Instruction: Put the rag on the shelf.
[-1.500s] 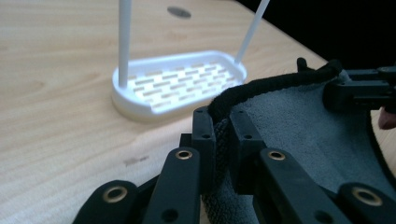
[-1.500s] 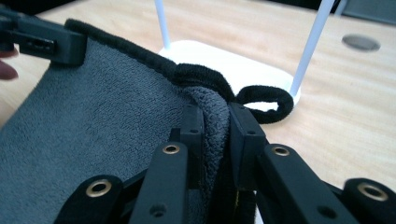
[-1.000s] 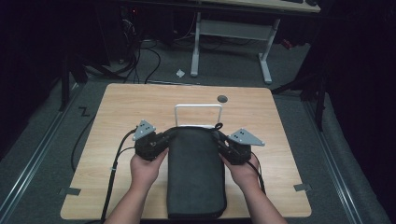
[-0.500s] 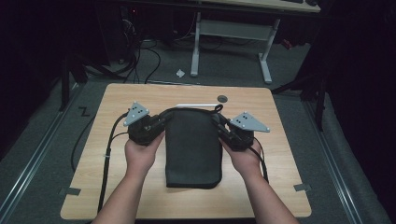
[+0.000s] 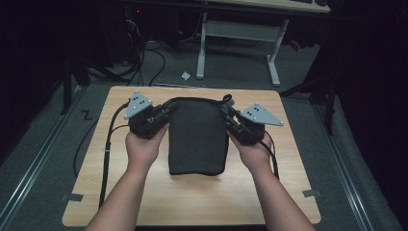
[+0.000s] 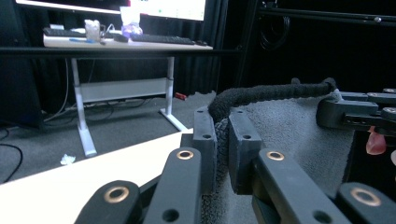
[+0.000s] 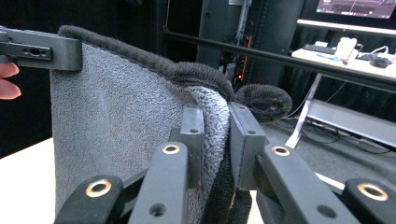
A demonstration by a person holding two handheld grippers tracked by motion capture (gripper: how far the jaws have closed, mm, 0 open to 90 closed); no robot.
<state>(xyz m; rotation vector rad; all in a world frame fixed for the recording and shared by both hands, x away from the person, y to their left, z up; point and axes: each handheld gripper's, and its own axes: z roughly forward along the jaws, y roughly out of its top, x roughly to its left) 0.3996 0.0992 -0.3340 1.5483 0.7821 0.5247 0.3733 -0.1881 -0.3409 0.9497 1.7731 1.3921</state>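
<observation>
Dark grey terry cloth, a folded towel (image 5: 198,137), hangs between two hand-held grippers above a pale wooden table (image 5: 192,202) in the high view. The left gripper (image 5: 163,115) clamps the towel's upper left corner and the right gripper (image 5: 227,114) clamps its upper right corner, so the top edge stretches between them and the rest drapes down toward the person. A hand wraps each gripper body, forearms entering from the bottom edge.

In the left gripper view, the two black jaws are pinched narrow on the towel's thick rolled hem (image 6: 261,95), with the fabric falling away to the right. The other gripper holds the far corner.

In the right gripper view, the jaws likewise squeeze bunched towel fabric, and a small hanging loop (image 7: 264,102) pokes out just beyond them.
</observation>
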